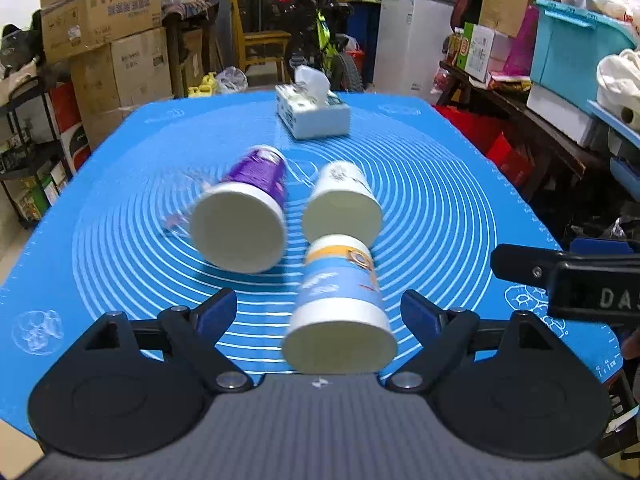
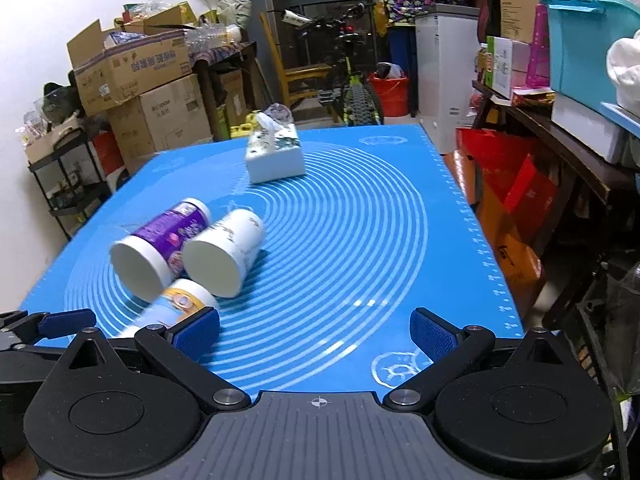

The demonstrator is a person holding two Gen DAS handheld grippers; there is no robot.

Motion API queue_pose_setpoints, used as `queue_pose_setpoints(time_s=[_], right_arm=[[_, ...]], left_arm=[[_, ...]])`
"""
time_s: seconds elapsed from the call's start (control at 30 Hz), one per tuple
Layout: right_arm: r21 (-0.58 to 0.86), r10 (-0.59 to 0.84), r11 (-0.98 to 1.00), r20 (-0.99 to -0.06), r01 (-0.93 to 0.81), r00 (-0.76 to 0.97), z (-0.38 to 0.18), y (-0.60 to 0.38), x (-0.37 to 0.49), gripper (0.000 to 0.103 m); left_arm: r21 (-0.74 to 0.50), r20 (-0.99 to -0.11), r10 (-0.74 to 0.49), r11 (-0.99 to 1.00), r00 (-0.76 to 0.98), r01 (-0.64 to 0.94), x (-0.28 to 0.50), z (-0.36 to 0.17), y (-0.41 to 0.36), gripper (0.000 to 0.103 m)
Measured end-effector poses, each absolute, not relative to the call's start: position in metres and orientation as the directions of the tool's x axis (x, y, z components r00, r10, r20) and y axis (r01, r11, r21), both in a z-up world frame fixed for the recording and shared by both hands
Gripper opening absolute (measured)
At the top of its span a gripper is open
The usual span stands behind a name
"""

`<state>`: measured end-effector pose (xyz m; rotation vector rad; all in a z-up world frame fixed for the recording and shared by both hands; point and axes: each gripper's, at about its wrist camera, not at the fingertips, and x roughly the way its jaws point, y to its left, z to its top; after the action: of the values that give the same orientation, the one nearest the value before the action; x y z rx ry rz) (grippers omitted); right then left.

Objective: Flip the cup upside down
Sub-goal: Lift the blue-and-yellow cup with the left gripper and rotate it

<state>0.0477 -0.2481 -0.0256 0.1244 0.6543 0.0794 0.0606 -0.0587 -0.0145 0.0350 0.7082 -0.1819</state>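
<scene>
Hovering both grippers over three cups lying on the blue mat (image 1: 460, 200).
Through my left wrist view, the left gripper (image 1: 319, 306) gapes, straddling the blue-banded cup (image 1: 340, 300), not touching. Right wrist view: my right gripper (image 2: 316, 330) is spread wide, holding nothing; purple cup (image 2: 160, 244) and white cup (image 2: 224, 252) lie together.

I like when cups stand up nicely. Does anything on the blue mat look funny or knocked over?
Yes. All three paper cups lie tipped on their sides on the blue mat: the purple cup, the white cup and the blue cup. None stands up. Nothing looks spilled, and the tissue box sits normally.
</scene>
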Motion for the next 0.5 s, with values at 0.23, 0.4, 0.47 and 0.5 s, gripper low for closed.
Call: queue_pose_setpoints(time_s=[0.23,0.4,0.47,0.5], right_arm=[[0.193,0.219,0.974,-0.64,-0.121,0.737,-0.011,-0.223,0.071,0.101],[0.239,0.291,0.956,-0.702,-0.17,0.65,-0.011,-0.197,0.102,0.101],[0.247,0.305,0.952,-0.741,-0.179,0.599,-0.015,-0.185,0.117,0.1],[0.246,0.306,0.952,-0.756,-0.181,0.578,-0.018,-0.179,0.124,0.1]], left_arm=[[0.015,-0.61,-0.063,0.996,0.79,0.091,0.055,0.004,-0.019,0.101],[0.041,-0.632,0.022,0.999,0.774,0.005,0.073,-0.004,0.009,0.103],[0.03,-0.65,0.032,0.999,0.76,-0.016,0.082,-0.01,0.02,0.103],[0.027,-0.656,0.038,0.999,0.754,-0.027,0.084,-0.013,0.026,0.103]])
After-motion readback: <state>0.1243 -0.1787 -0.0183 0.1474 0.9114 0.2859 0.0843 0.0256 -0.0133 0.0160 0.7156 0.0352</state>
